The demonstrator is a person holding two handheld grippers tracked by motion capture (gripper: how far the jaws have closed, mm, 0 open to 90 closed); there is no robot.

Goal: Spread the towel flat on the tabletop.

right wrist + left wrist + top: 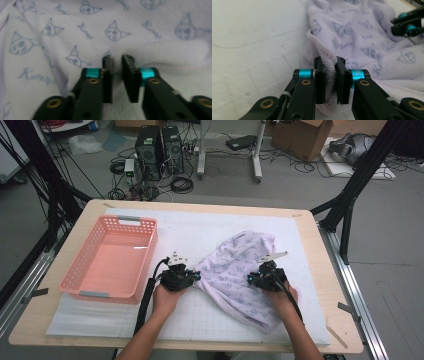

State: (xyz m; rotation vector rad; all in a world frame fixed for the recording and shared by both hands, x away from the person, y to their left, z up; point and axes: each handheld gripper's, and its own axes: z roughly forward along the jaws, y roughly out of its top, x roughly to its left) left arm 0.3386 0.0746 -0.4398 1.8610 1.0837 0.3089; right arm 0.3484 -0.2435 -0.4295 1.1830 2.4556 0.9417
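A pale lilac cloth (235,262) printed with small cartoon heads lies crumpled on the white mat (200,320). My left gripper (196,276) is at its left edge. In the left gripper view the left gripper (329,61) is shut on the cloth's (352,27) hemmed edge, with fabric pinched between the pads. My right gripper (250,279) is on the cloth's right part. In the right gripper view the right gripper (117,58) is shut on a raised fold of the cloth (75,30). The right gripper (409,23) also shows far off in the left gripper view.
An empty pink plastic basket (120,295) stands on the left of the mat, close to my left hand. The wooden table's edge (327,270) runs along the right. Computers, cables and boxes lie on the floor beyond the table.
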